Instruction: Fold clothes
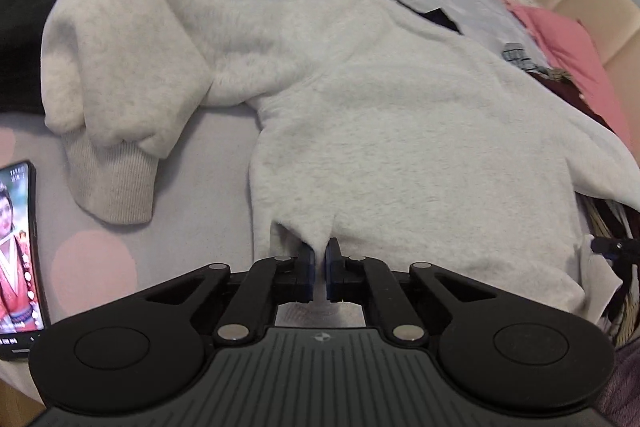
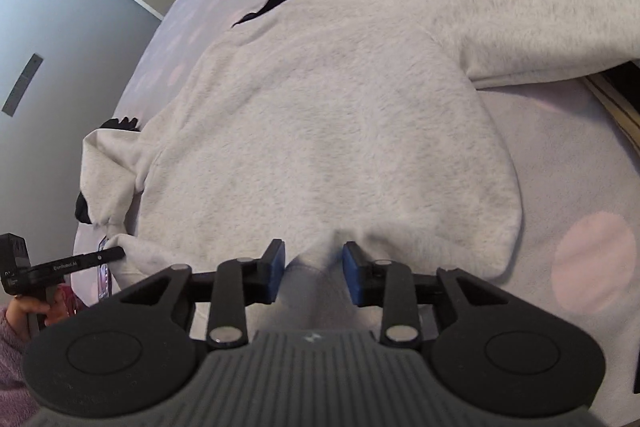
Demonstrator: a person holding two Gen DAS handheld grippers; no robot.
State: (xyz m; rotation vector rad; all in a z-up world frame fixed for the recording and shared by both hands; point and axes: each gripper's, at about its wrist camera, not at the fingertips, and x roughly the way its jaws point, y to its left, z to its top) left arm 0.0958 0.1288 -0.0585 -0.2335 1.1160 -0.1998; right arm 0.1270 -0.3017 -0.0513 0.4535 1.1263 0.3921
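Observation:
A light grey sweatshirt [image 1: 400,115] lies spread on a lilac bed sheet with pink dots [image 1: 208,155]. One sleeve [image 1: 120,75] is bunched at the left, its ribbed cuff toward me. My left gripper [image 1: 319,255] is shut on the sweatshirt's near hem, the cloth pinched between the blue pads. In the right wrist view the sweatshirt [image 2: 320,131] fills the middle. My right gripper [image 2: 314,261] has its jaws partly apart with a bulge of the hem between the pads [image 2: 276,267]. The left gripper [image 2: 60,265] shows at that view's left edge.
A phone [image 1: 18,259] with a lit screen lies on the sheet at the left. Pink and dark clothes [image 1: 568,59] are piled at the right of the bed. A black garment [image 1: 20,27] lies at the far left. A grey wall [image 2: 60,47] stands beyond the bed.

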